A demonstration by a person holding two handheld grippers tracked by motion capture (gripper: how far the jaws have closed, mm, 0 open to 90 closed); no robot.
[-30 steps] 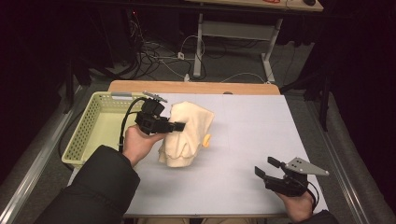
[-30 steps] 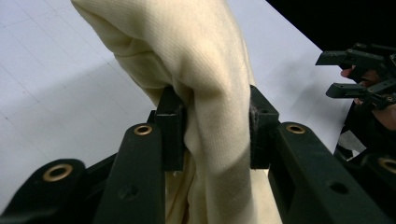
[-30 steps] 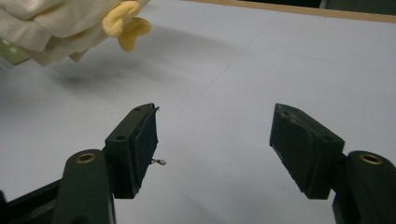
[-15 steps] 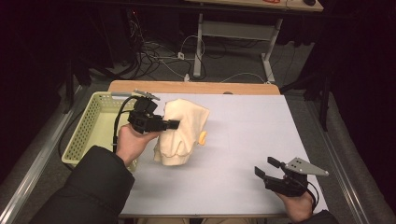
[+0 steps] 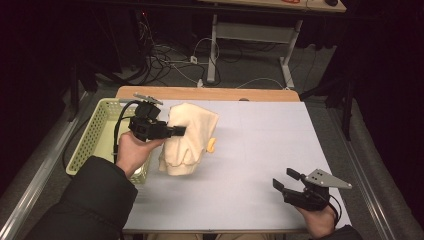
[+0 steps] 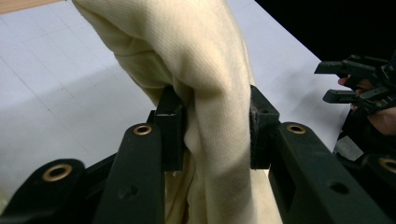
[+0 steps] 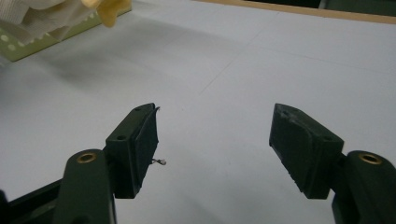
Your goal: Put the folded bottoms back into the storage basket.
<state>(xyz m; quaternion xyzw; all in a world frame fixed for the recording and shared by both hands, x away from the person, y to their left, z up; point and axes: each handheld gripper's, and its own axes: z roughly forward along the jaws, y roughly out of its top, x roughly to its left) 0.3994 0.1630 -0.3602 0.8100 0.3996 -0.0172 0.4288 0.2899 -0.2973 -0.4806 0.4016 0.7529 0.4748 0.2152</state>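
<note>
At the left of the high view, our left gripper (image 5: 181, 131) clamps a bunched fold of the cream knitted cloth garment (image 5: 190, 137), which hangs from the jaws with its lower edge near or on the pale grey table mat (image 5: 260, 145), just beside the pale green perforated plastic basket (image 5: 97, 132). A small yellow piece (image 5: 212, 145) shows at the garment's right edge. Lower right in that frame, our right gripper (image 5: 285, 179) waits low over the mat, its jaws spread with nothing between them, well apart from the cloth.

Across the middle of the left gripper view, both pads pinch a thick roll of the garment (image 6: 210, 70); we judge the hold firm, so we should keep the squeeze steady and lift until the hem clears the basket rim.

Along the bottom of the right gripper view, the jaws stand wide over bare mat (image 7: 219, 60), the basket (image 7: 28, 44) and garment (image 7: 42, 14) at upper left. We would bring this gripper in only if the hanging part snags.
</note>
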